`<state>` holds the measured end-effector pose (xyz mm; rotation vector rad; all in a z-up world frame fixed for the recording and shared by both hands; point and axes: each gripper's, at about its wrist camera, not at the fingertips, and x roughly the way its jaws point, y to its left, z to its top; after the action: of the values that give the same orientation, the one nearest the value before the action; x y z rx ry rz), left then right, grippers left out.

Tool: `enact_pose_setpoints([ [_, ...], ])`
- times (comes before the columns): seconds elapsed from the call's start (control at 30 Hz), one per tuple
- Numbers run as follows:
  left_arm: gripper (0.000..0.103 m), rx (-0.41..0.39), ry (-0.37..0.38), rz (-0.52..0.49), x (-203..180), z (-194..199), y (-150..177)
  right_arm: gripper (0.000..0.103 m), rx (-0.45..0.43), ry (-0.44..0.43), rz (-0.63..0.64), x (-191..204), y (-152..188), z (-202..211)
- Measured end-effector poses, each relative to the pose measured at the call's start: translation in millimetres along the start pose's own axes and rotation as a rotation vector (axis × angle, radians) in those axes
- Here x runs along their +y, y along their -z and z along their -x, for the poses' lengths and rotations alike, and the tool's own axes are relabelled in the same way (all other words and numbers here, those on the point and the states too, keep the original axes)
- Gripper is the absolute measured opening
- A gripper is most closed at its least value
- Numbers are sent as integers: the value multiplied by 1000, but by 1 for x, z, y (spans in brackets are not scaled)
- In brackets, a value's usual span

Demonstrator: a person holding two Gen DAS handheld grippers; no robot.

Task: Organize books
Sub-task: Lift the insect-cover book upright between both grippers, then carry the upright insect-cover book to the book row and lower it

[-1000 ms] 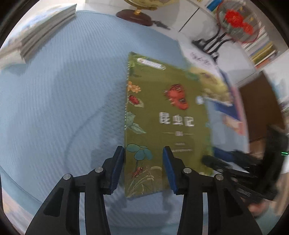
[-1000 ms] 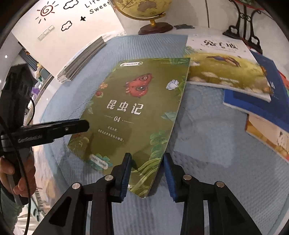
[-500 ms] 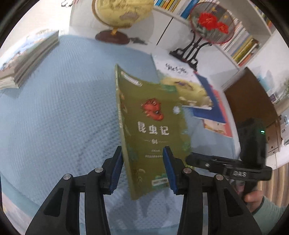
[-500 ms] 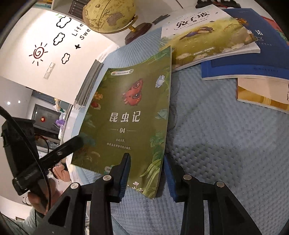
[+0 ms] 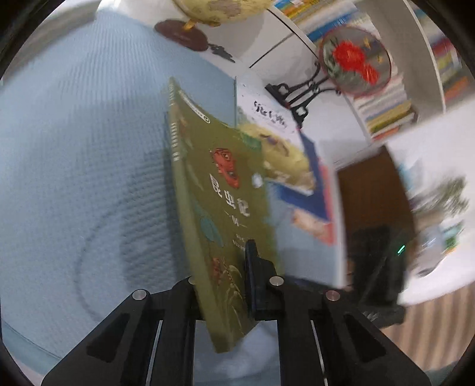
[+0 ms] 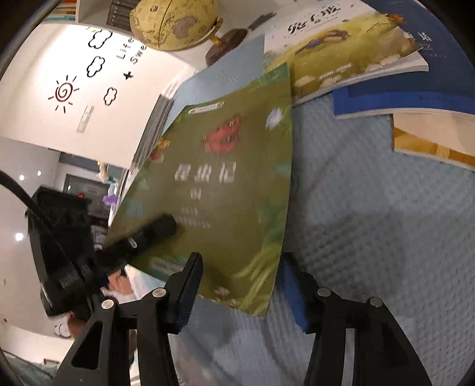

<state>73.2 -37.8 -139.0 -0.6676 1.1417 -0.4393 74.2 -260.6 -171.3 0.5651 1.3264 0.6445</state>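
Observation:
A green book with a red insect on its cover [image 5: 213,207] stands tilted up off the blue cloth [image 5: 74,148]. My left gripper [image 5: 219,267] is shut on its near corner, one finger [image 5: 252,261] lying across the cover. In the right wrist view the same green book [image 6: 231,178] has its lower edge between the jaws of my right gripper [image 6: 240,276]. Those jaws are opening and the pads stand apart from the book. The left gripper's finger [image 6: 154,231] shows pressed on the cover there.
A white and yellow-green book [image 6: 341,53], a blue book [image 6: 415,89] and an orange one [image 6: 430,139] overlap at the right. A globe [image 6: 175,23] stands at the back, and a flat stack of books [image 6: 154,118] at the far left. A round fan ornament [image 5: 353,62] stands by the shelves.
The left jaws have shut on the green book. The book has tipped up from lying flat to nearly on edge. The right jaws have widened away from it.

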Motion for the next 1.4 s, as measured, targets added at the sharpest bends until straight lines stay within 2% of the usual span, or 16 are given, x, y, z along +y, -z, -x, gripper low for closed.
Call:
enact_pose_setpoints([
  [0.1, 9, 18, 121, 94, 8, 3, -7, 73, -19, -129, -105, -21, 5, 8],
  [0.2, 9, 35, 211, 175, 17, 1, -8, 74, -67, -309, -258, -47, 5, 7],
  [0.27, 9, 44, 221, 192, 20, 1, -6, 66, -88, -390, -313, -56, 0, 5],
  [0.33, 9, 52, 153, 157, 17, 0, -5, 31, -65, -410, -368, -61, -4, -3],
  [0.43, 9, 76, 29, 84, 9, -3, -2, 26, -73, -324, -318, -50, -5, -2],
  [0.53, 10, 84, -12, 59, 9, -2, -1, 26, -97, -209, -199, -23, -2, 7],
  [0.57, 11, 83, -57, 25, 5, -1, 0, 26, -109, -169, -146, -10, -1, 11],
  [0.63, 12, 78, -106, -20, 2, 0, 2, 26, -137, -64, -26, 19, 1, 16],
  [0.77, 14, 33, -200, -150, -15, 14, -1, 26, -192, 274, 273, 86, 12, 11],
  [0.8, 14, 14, -221, -190, -21, 21, -4, 26, -208, 320, 325, 100, 17, 9],
  [0.9, 14, -2, -244, -258, -24, 39, -13, 26, -234, 323, 342, 118, 21, 8],
  [1.13, 14, -46, -179, -292, -7, 86, -36, 26, -300, 408, 463, 182, 25, -5],
  [1.3, 14, -132, -159, -311, 14, 140, -69, 26, -357, 414, 533, 242, 1, -30],
  [1.4, 14, -194, -169, -306, 39, 175, -97, 26, -379, 393, 564, 276, -20, -56],
])
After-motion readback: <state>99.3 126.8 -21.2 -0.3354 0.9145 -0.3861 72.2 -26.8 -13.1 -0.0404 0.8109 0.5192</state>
